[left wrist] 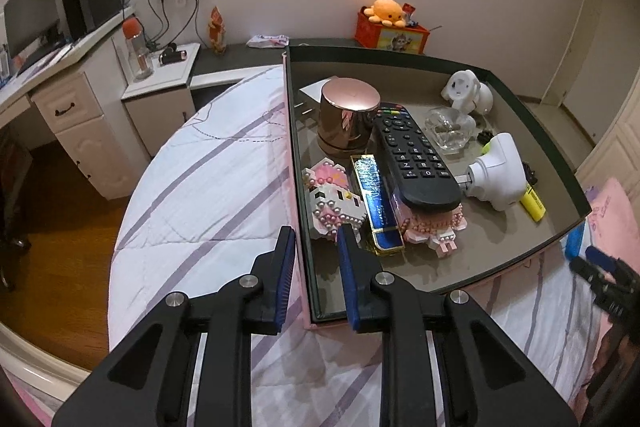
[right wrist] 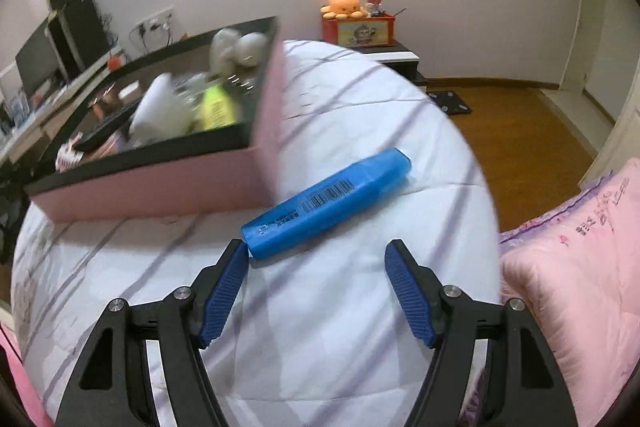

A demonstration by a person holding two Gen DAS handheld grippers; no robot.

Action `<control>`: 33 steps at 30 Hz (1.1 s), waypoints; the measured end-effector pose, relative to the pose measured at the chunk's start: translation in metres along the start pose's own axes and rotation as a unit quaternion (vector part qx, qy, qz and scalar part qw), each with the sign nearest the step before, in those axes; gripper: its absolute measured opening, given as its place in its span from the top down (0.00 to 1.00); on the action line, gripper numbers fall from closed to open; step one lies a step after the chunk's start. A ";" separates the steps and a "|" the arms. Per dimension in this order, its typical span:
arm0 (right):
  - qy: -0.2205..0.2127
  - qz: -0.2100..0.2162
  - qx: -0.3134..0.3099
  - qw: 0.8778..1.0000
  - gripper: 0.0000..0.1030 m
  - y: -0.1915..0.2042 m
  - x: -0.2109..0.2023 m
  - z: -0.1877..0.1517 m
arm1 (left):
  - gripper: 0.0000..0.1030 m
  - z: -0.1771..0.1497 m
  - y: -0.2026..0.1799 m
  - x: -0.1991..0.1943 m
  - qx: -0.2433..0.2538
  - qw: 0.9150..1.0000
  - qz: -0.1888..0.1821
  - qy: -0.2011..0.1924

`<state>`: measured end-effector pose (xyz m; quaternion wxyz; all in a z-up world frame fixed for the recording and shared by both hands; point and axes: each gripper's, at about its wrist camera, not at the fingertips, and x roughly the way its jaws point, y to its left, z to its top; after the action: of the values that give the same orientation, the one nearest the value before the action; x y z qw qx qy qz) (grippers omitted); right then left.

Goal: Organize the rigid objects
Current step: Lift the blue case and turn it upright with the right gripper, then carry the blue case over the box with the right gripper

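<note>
**Mia:** What is hard to see?

**Ben:** In the right wrist view the pink box with the dark inside (right wrist: 160, 179) is all blurry, so the things in it are just white and yellow blobs. In the left wrist view the blue marker is only a little blue bit (left wrist: 574, 241) peeking past the box corner, and the right gripper (left wrist: 596, 263) is cut off at the edge.

**Mia:** What sits in the box?

**Ben:** A shiny pink-gold round tin (left wrist: 347, 117), a long black remote with buttons (left wrist: 412, 155), two pink and white block toys (left wrist: 334, 201), a shiny blue and gold flat bar (left wrist: 378, 203), a white plug (left wrist: 496, 171), a yellow marker (left wrist: 532, 201), a clear glass dish (left wrist: 450, 129) and a white toy dog (left wrist: 466, 91). The remote lies on top of one block toy.

**Mia:** Where is the fat blue plastic marker (right wrist: 326, 205)?

**Ben:** On the white striped bed cover (right wrist: 320, 307), just beside the box, near a pink pillow (right wrist: 580, 267). It has a barcode, but its small words are too tiny to read.

**Mia:** And the grippers?

**Ben:** The right gripper (right wrist: 316, 293) has its fingers wide apart, and its left finger tip (right wrist: 236, 259) is right at the marker's end. The left gripper (left wrist: 316, 275) has its fingers apart too, one on each side of the box's left wall, holding nothing.
</note>
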<state>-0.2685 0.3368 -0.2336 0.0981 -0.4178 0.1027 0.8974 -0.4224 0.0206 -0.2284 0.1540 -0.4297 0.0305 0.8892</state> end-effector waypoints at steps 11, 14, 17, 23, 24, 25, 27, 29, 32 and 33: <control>0.003 0.032 0.051 0.998 0.27 -0.023 0.003 0.016 | 0.80 -0.001 -0.003 -0.001 -0.008 1.000 0.016 0.001; 0.009 0.031 0.059 0.998 0.29 -0.026 0.013 0.026 | 0.80 -0.001 -0.004 -0.001 -0.007 1.000 0.021 0.001; 0.014 0.035 0.044 0.998 0.47 -0.026 0.020 0.035 | 0.80 -0.001 -0.004 -0.001 -0.007 1.000 0.021 0.001; 0.015 0.050 -0.013 0.999 0.70 -0.022 0.035 0.052 | 0.80 -0.001 -0.004 -0.002 -0.004 1.000 0.022 0.000; 0.018 0.056 -0.026 0.998 0.81 -0.020 0.039 0.054 | 0.80 -0.001 -0.003 -0.002 -0.003 1.000 0.022 0.000; 0.019 0.062 -0.035 0.997 0.86 -0.018 0.041 0.056 | 0.80 -0.001 -0.003 -0.002 -0.003 1.000 0.021 0.000; 0.018 0.075 -0.056 0.995 0.86 -0.015 0.048 0.061 | 0.80 -0.001 -0.002 -0.002 -0.005 1.000 0.019 0.000; 0.023 0.076 -0.051 0.995 0.86 -0.015 0.049 0.063 | 0.80 -0.001 -0.003 -0.001 -0.005 1.000 0.018 0.000; 0.025 0.046 -0.066 0.996 0.85 -0.009 0.047 0.063 | 0.80 -0.001 -0.003 -0.001 -0.004 1.000 0.017 0.001; 0.026 0.041 -0.075 0.996 0.85 -0.006 0.047 0.063 | 0.80 -0.001 -0.003 -0.001 -0.004 1.000 0.017 0.000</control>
<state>-0.3424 0.3640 -0.2313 0.0268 -0.4422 0.0550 0.8948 -0.4203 0.0226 -0.2277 0.1374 -0.4301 0.0343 0.8916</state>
